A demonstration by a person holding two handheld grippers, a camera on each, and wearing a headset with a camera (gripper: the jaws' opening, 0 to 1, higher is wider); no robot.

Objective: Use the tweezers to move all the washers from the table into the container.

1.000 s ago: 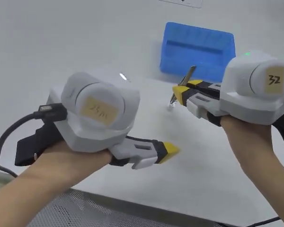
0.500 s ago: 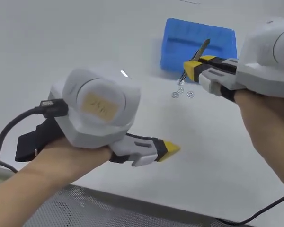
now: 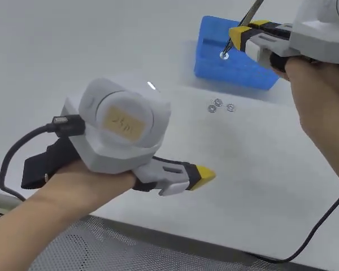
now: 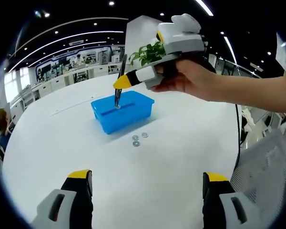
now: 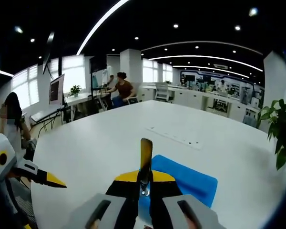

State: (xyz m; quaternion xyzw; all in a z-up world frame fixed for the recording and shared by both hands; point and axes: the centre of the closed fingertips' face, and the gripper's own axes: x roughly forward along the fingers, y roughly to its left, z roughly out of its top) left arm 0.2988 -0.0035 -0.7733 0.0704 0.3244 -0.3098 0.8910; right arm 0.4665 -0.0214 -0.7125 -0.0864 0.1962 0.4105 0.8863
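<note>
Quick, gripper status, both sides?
Left gripper: open, empty.
Right gripper: shut on tweezers, with a washer at their tip over the container.

Three washers (image 3: 217, 103) lie loose in a small cluster on the one counter (image 3: 260, 169), and a fourth washer (image 3: 224, 55) sits at the tip of the tweezers (image 5: 146, 152), which makes four washers in all. There is one pair of tweezers and one blue container (image 3: 243, 73). Two claws are in sight, one left claw (image 4: 147, 176) and one right claw (image 5: 145, 179), and each has two yellow-tipped jaws.
</note>
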